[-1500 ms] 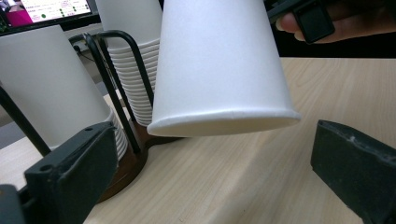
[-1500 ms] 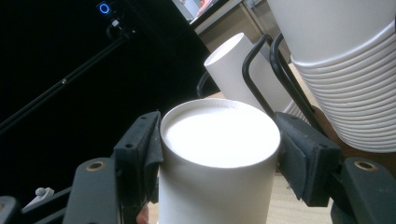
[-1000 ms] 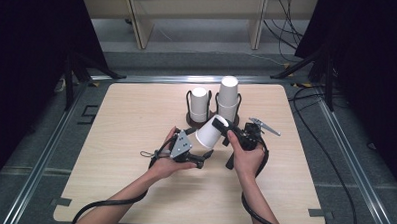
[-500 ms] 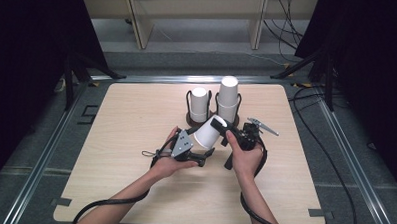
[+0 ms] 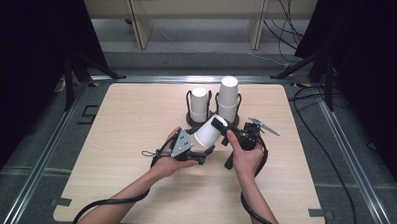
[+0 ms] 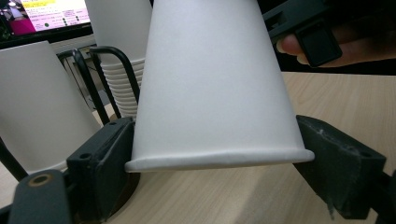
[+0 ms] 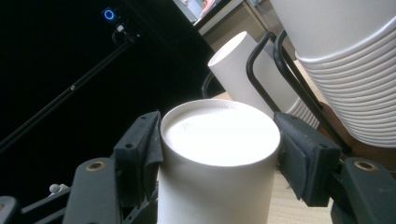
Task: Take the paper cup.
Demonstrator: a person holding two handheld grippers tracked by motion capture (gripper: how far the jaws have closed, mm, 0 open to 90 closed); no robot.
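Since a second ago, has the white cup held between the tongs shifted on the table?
No. The held cup sits at the same spot before the two cup stacks; the left tongs have just been closing around its rim.

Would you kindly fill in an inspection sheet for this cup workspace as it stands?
Surface: wooden table, bare around the work.
Job's things: paper cup held tilted above the table; two cup stacks in wire holders behind.
Clutter: nothing seen.
Grippers: right gripper clamps the cup's closed end; left gripper has just been closing, fingers at the rim.
Cables: gripper cables trail off the near edge.
Surroundings: dark curtains, floor cables, pale shelving.
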